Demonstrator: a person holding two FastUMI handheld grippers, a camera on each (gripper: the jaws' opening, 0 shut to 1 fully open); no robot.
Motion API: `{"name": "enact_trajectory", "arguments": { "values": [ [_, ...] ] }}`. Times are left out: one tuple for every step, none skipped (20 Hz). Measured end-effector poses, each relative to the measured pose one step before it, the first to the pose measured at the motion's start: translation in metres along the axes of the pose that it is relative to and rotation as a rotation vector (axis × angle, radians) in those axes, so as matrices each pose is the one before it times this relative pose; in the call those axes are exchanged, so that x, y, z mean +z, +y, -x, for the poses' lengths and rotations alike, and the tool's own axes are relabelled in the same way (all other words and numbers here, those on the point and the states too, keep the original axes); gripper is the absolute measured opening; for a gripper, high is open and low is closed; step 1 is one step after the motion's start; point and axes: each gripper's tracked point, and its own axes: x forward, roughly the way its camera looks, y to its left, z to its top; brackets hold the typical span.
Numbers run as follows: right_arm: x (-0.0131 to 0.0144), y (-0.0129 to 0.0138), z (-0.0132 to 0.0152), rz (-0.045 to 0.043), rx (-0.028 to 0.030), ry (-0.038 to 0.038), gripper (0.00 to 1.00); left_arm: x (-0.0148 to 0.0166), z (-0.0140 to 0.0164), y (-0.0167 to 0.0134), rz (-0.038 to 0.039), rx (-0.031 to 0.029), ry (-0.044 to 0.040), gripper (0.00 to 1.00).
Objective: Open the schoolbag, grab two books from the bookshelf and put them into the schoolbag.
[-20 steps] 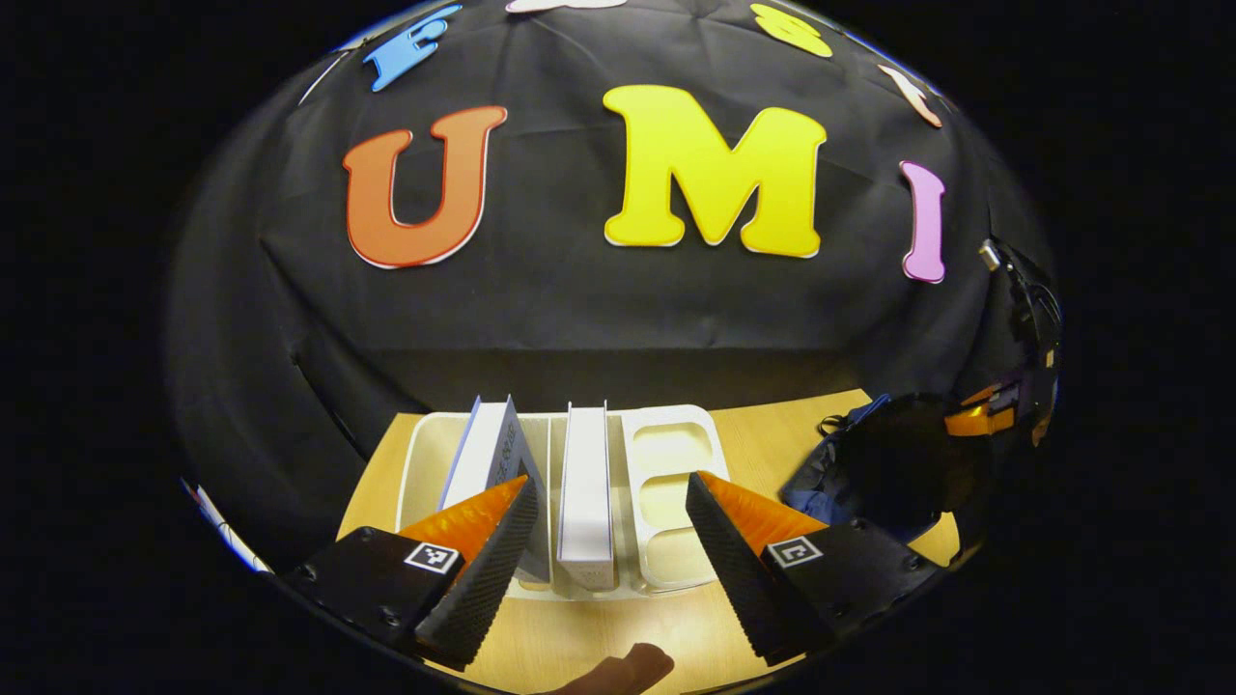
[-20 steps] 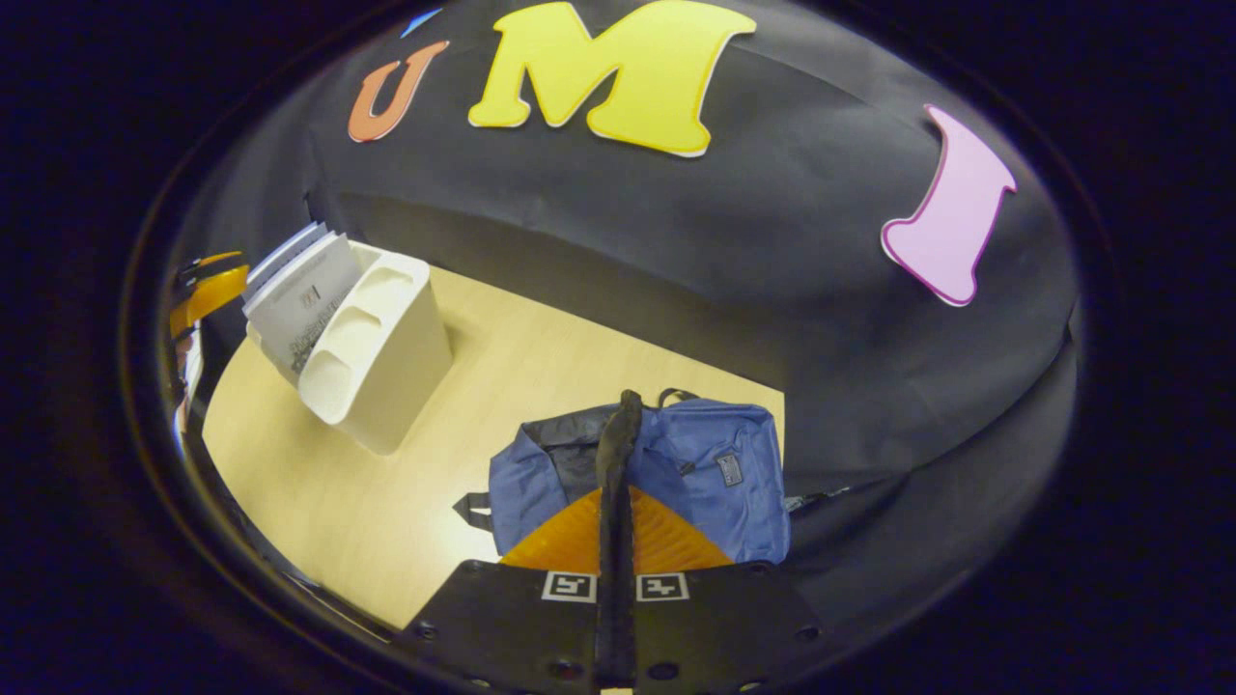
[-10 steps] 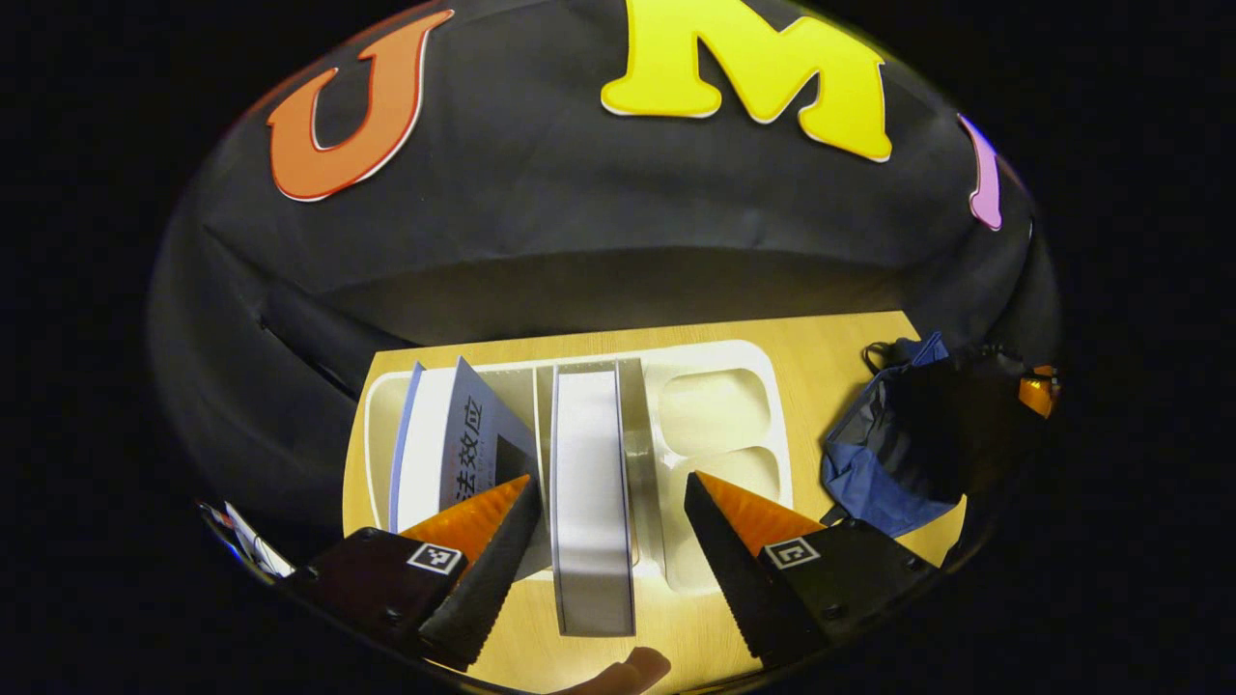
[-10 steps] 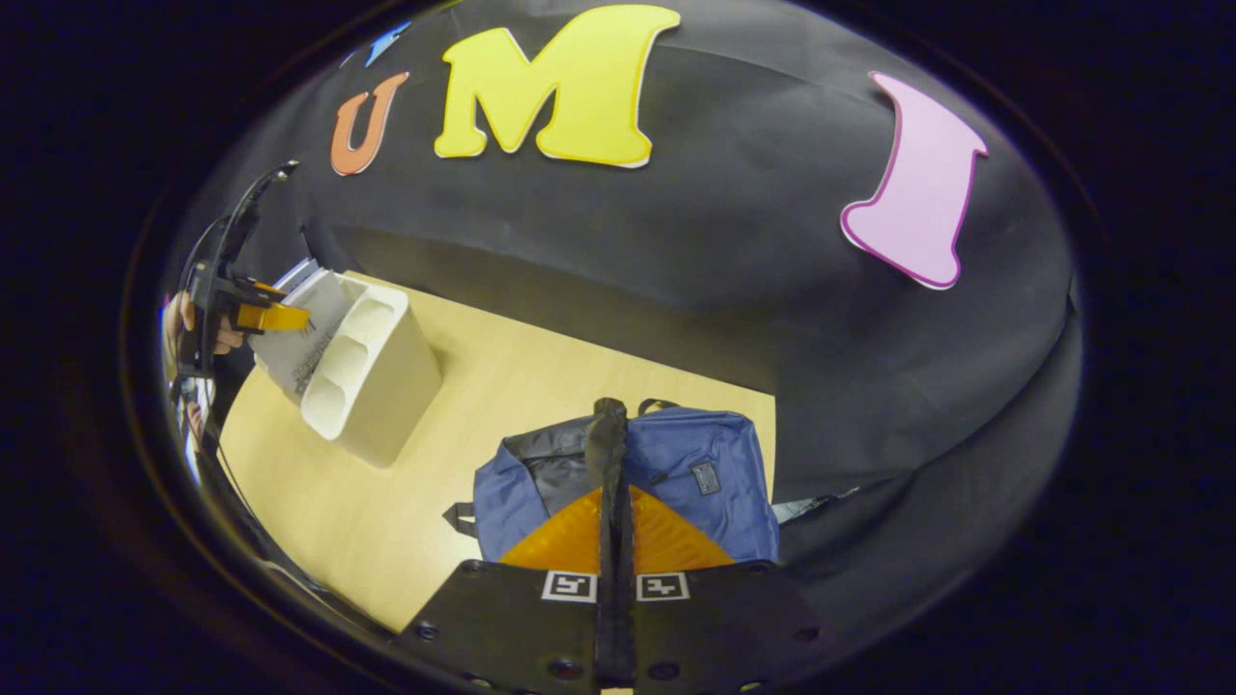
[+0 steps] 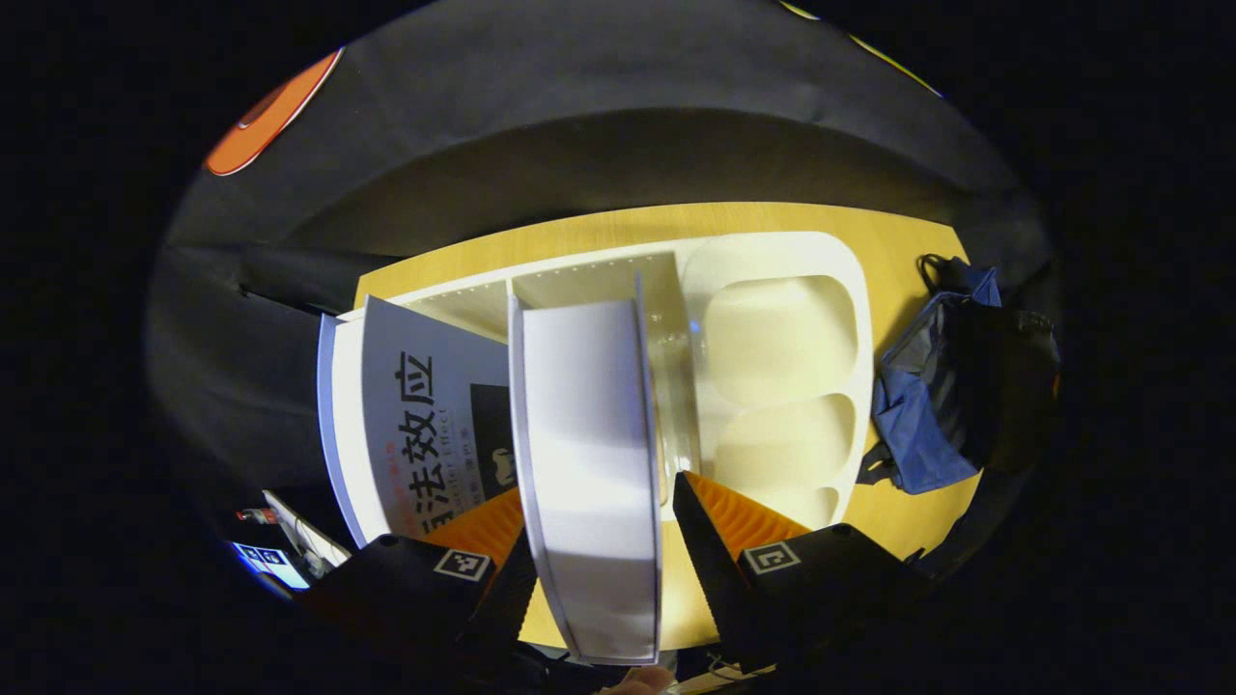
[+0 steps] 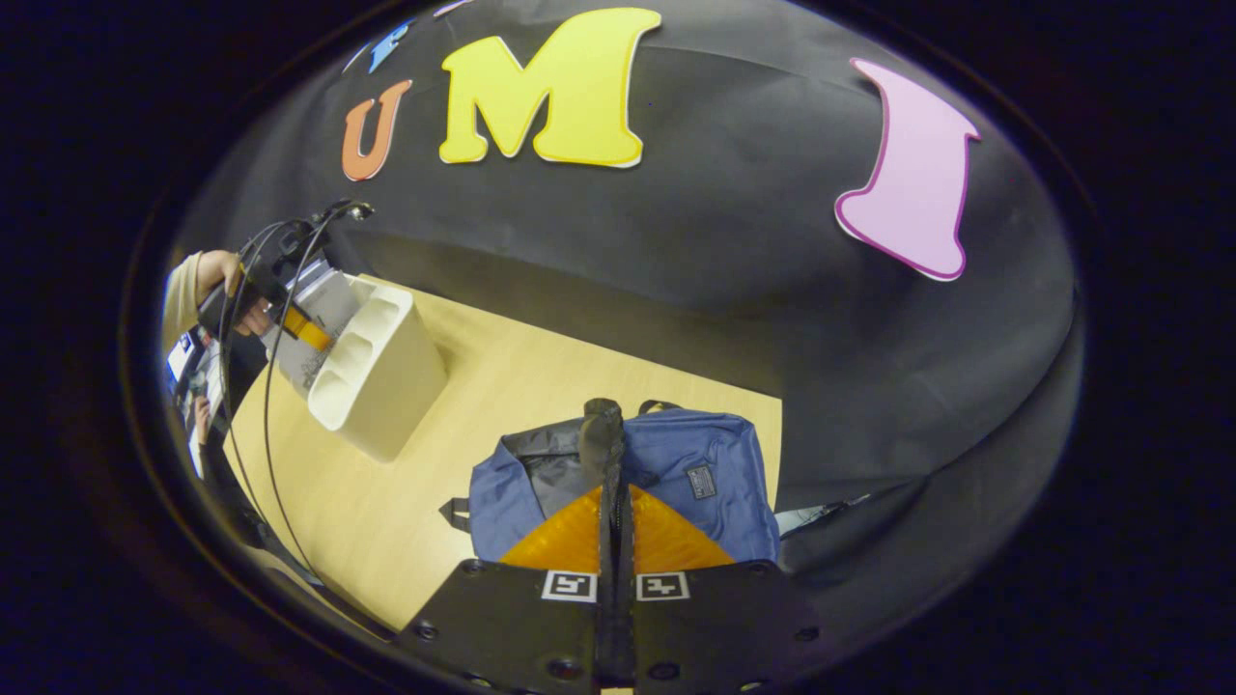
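Fingers of the left hand-held gripper stand apart on either side of a white book upright in the white bookshelf, beside a tilted grey book. The right hand-held gripper is closed together above the open blue schoolbag on the worktop.

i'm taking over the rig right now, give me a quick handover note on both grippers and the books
Left hand-held gripper: open, fingers either side of the white book standing in the white bookshelf; not yet clamped.
Right hand-held gripper: shut on a dark flap of the blue schoolbag, holding it up.
Second book with the printed cover leans in the compartment beside the white one.
Done: bag looks open. Left: grip and move both books into the schoolbag.
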Motion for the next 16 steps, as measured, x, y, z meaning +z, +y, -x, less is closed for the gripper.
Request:
{"name": "enact_trajectory", "arguments": {
  "values": [
    [-0.00013, -0.00022, 0.00072, -0.00496, 0.00475, -0.00081, 0.00, -0.00308, -0.00058, 0.00099, 0.00734, 0.00334, 0.01817, 0.76],
    [-0.00171, 0.00031, 0.00119, -0.00418, 0.00506, -0.00058, 0.00, -0.00251, 0.00093, 0.00055, 0.00423, -0.00044, 0.01339, 0.72],
    [-0.00047, -0.00060, 0.00089, 0.00053, 0.00225, 0.00141, 0.00, 0.00025, 0.00101, -0.00099, -0.00013, -0.00976, 0.00163, 0.67],
    [-0.00202, 0.00138, -0.00160, 0.00498, 0.00320, 0.00286, 0.00, -0.00117, 0.00032, -0.00467, 0.00627, -0.02153, 0.00514, 0.66],
    [0.00020, 0.00119, 0.00024, 0.00662, 0.00594, 0.00020, 0.00, -0.00362, 0.00146, -0.00515, 0.00796, -0.01423, 0.00400, 0.60],
    [-0.00082, 0.00136, -0.00072, 0.00196, 0.00334, 0.00351, 0.00, -0.00244, 0.00516, -0.00875, 0.00937, -0.01904, 0.00339, 0.55],
    [-0.00160, 0.00020, -0.00051, -0.00343, 0.00113, 0.00941, 0.00, -0.00302, 0.00438, -0.00322, 0.00520, -0.00532, 0.00653, 0.51],
    [-0.00152, -0.00058, -0.00010, -0.00145, 0.00017, 0.00547, 0.00, -0.00242, 0.00547, -0.00027, 0.00041, 0.01246, 0.00119, 0.49],
    [0.00099, -0.00058, -0.00094, 0.00148, 0.00077, -0.00051, 0.00, -0.00375, 0.00456, 0.00091, 0.00443, 0.01084, -0.00112, 0.48],
    [0.00012, -0.00092, 0.00010, 0.00140, -0.00053, -0.00322, 0.00, -0.00257, 0.00654, 0.00139, 0.00495, 0.00440, -0.00497, 0.48],
    [0.00066, -0.00046, 0.00117, -0.00073, 0.00172, -0.00444, 0.00, -0.00494, 0.00621, 0.00231, 0.00668, 0.00132, -0.00864, 0.48],
    [-0.00040, -0.00009, 0.00169, -0.00160, 0.00457, -0.00578, 0.00, -0.00399, 0.00887, 0.00154, 0.01138, 0.00023, -0.01334, 0.48],
    [-0.00050, -0.00122, 0.00068, 0.00138, 0.00249, -0.00364, 0.00, -0.00503, 0.01107, 0.00077, 0.02509, -0.00062, -0.02314, 0.48],
    [-0.00266, -0.00062, 0.00123, -0.00416, 0.00387, -0.00051, 0.00, -0.00416, 0.01110, 0.00059, 0.01154, -0.00822, -0.02388, 0.48],
    [-0.00223, -0.00025, 0.00022, -0.00806, 0.00649, 0.00343, 0.00, -0.00609, 0.01157, 0.00085, 0.01106, -0.01343, -0.02176, 0.51],
    [-0.00271, -0.00285, 0.00100, -0.00530, -0.00103, 0.00691, 0.00, -0.00698, 0.01101, -0.00191, 0.01199, -0.01269, -0.01229, 0.48]
  ]
}}
